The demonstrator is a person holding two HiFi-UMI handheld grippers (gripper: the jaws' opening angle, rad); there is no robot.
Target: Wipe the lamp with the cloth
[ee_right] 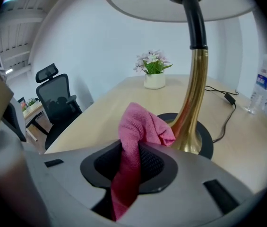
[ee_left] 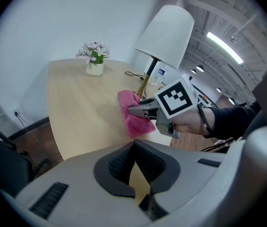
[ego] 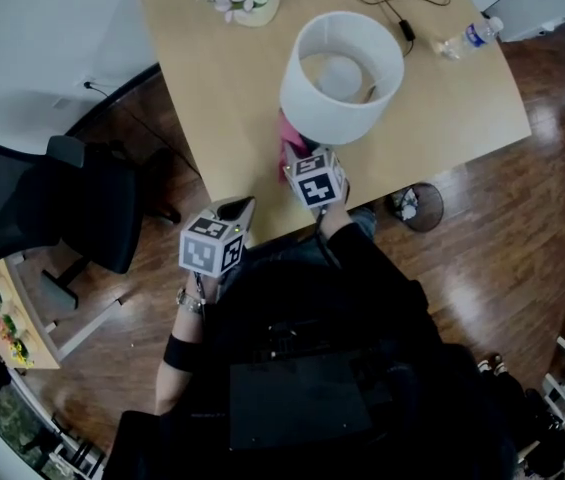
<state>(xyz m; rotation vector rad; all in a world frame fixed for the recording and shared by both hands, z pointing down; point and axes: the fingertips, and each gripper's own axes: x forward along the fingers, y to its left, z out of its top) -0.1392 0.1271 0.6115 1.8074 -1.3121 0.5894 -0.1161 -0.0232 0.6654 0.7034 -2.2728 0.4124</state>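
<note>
Overhead: the lamp (ego: 342,78) stands on the table (ego: 212,68). The right gripper (ego: 300,156) is right by the near edge of the shade, clamped on the pink cloth (ego: 289,136). The left gripper (ego: 234,211) hangs off the table edge.

Left gripper view: jaws pinched together, nothing in them.

Right gripper view: the cloth is bunched just beside the brass stem (ee_right: 194,103) (I'd drag the loose fold up it gently so the lamp doesn't tip).

The pot (ee_right: 154,81) holds flowers. Can't tell what's in the bottle (ee_right: 261,86).
</note>
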